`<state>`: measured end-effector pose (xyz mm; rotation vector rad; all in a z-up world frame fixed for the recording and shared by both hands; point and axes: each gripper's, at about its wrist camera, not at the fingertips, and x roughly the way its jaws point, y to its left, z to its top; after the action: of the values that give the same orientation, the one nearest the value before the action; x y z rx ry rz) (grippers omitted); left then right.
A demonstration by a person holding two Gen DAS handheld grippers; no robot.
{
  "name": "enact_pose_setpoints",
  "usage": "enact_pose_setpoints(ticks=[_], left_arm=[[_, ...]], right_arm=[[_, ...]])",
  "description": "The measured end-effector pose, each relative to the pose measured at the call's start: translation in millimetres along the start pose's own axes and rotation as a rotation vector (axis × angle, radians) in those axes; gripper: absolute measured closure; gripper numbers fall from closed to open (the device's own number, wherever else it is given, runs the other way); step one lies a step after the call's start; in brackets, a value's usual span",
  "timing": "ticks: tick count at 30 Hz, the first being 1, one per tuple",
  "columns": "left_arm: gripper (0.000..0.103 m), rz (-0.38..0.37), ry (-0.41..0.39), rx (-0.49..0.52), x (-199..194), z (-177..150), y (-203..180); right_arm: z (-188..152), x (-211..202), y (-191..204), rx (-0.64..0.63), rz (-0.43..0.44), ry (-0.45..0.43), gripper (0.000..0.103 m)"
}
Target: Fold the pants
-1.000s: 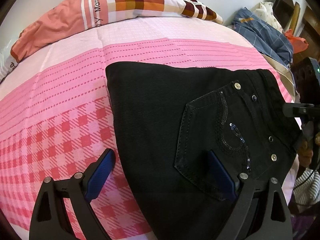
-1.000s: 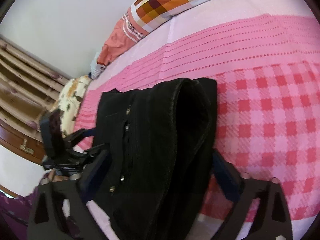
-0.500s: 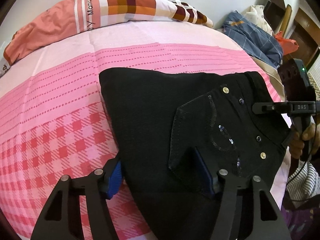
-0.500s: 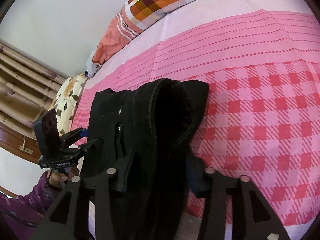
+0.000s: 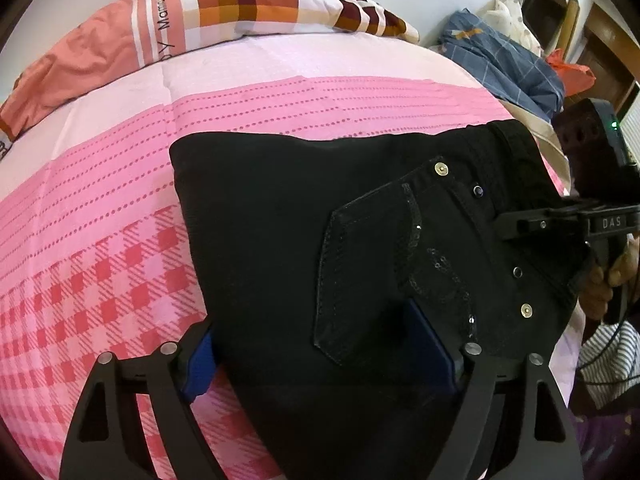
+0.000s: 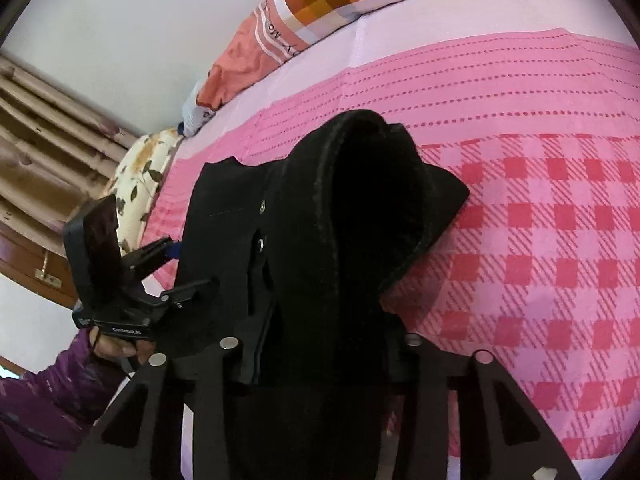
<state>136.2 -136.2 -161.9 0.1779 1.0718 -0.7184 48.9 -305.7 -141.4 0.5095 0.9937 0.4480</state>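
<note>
"DAS" on right gripper (image 5: 520, 226)

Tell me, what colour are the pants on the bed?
Black pants, best seen in the left wrist view.

Pink checked-and-dotted bedsheet (image 5: 120, 208); far, an orange-and-brown checked pillow (image 5: 240, 4); far right, a crumpled blue checked cloth (image 5: 504, 60); left, a floral cushion (image 6: 136, 176).

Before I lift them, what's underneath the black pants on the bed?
The black pants lie on the pink checked bedsheet, which shows all around them. Whatever sits directly beneath the folded fabric is covered, so nothing else can be confirmed there.
</note>
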Motion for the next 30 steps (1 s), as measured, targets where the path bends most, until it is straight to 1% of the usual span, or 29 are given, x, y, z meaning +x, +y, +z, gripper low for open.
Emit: enact_pose_setpoints(ticks=[1, 2, 3, 4, 5, 8, 11, 17, 24, 30], left_arm=[[0.029, 0.006, -0.008, 0.006, -2.5, -1.2, -1.7], [0.043, 0.026, -0.022, 0.012, -8.0, -1.3, -4.3], [0.051, 0.042, -0.034, 0.011, -11.6, -0.6, -5.9], [0.062, 0.056, -0.043, 0.005, -15.2, 1.3, -6.9], [0.068, 0.065, -0.052, -0.006, -19.6, 2.6, -7.0], [0.074, 0.076, -0.074, -0.038, -28.5, 3.6, -8.6], [0.078, 0.072, -0.106, -0.051, -40.2, 4.1, -12.7], [0.078, 0.090, -0.131, -0.038, -60.1, 5.2, -18.8], [0.078, 0.116, -0.155, -0.050, -83.6, -4.2, -17.8], [0.078, 0.132, -0.170, -0.073, -102.0, -16.3, -7.9]], right_arm=[[-0.7, -1.1, 0.1, 0.013, 0.009, -0.006, 0.067], [-1.5, -3.1, -0.6, 0.035, 0.034, -0.015, 0.067], [-2.2, -6.7, -1.8, 0.058, 0.075, -0.034, 0.069], [-3.0, -9.4, -2.3, 0.074, 0.101, -0.048, 0.069], [-4.6, -11.4, 0.0, 0.088, 0.114, -0.057, 0.069], [-8.3, -15.5, 2.9, 0.115, 0.147, -0.078, 0.069], [-12.8, -21.9, 2.1, 0.148, 0.187, -0.103, 0.069], [-21.1, -30.5, 12.1, 0.171, 0.237, -0.139, 0.070], [-20.7, -26.8, 32.6, 0.178, 0.282, -0.147, 0.070], [-16.5, -16.1, 55.0, 0.172, 0.296, -0.132, 0.070]])
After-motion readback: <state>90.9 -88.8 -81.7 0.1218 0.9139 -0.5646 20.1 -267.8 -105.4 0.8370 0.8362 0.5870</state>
